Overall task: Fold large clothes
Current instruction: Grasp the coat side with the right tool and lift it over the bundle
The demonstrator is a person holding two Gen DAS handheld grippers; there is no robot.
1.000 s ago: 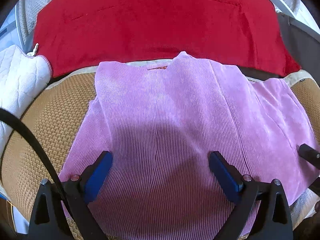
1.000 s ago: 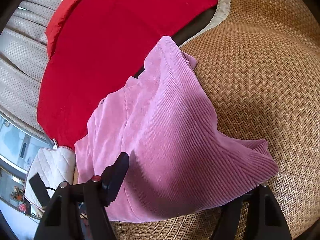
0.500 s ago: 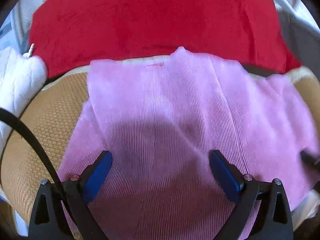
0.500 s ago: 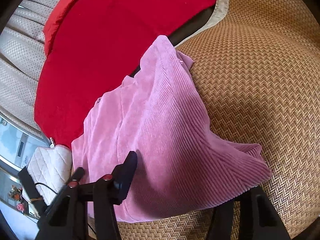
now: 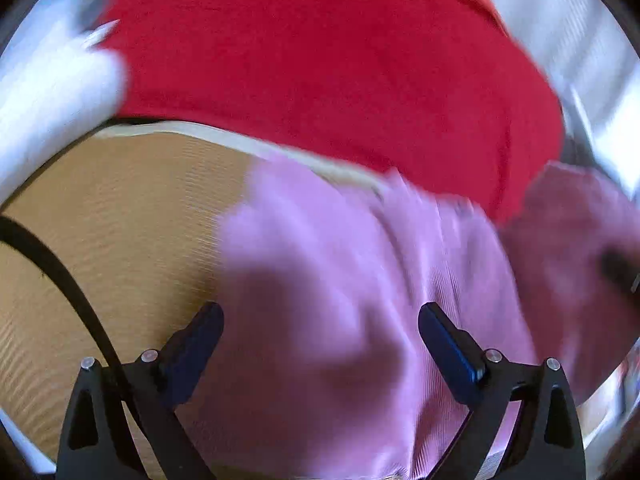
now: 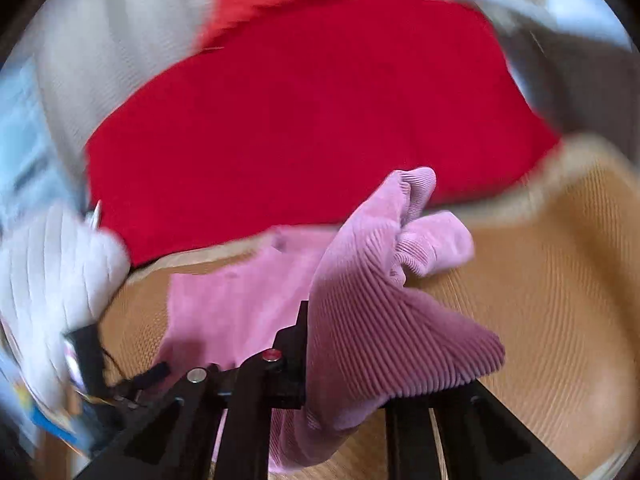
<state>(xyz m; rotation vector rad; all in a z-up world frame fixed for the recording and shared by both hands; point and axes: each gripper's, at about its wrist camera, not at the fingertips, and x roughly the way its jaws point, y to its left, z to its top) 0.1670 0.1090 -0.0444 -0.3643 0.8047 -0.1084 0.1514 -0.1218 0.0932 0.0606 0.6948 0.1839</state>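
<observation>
Pink ribbed sweater [image 5: 340, 280] sprawls on the woven tan mat [image 5: 120, 208] in our left wrist view, just below the red blanket [image 5: 320, 60]; left gripper [image 5: 320, 344] hangs over it, jaws spread wide, holding nothing. Right wrist view: right gripper [image 6: 348, 364] has its jaws clenched on a bunched sweater fold, lifted off the mat.

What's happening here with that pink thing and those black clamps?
A person is folding a pink ribbed sweater on a woven tan mat, using a handheld gripper in each hand. The right gripper is shut on a bunched part of the sweater and holds it lifted off the mat. The left gripper is open above the rest of the garment, gripping nothing. A red cushion lies behind. Both views are blurred by motion.
</observation>
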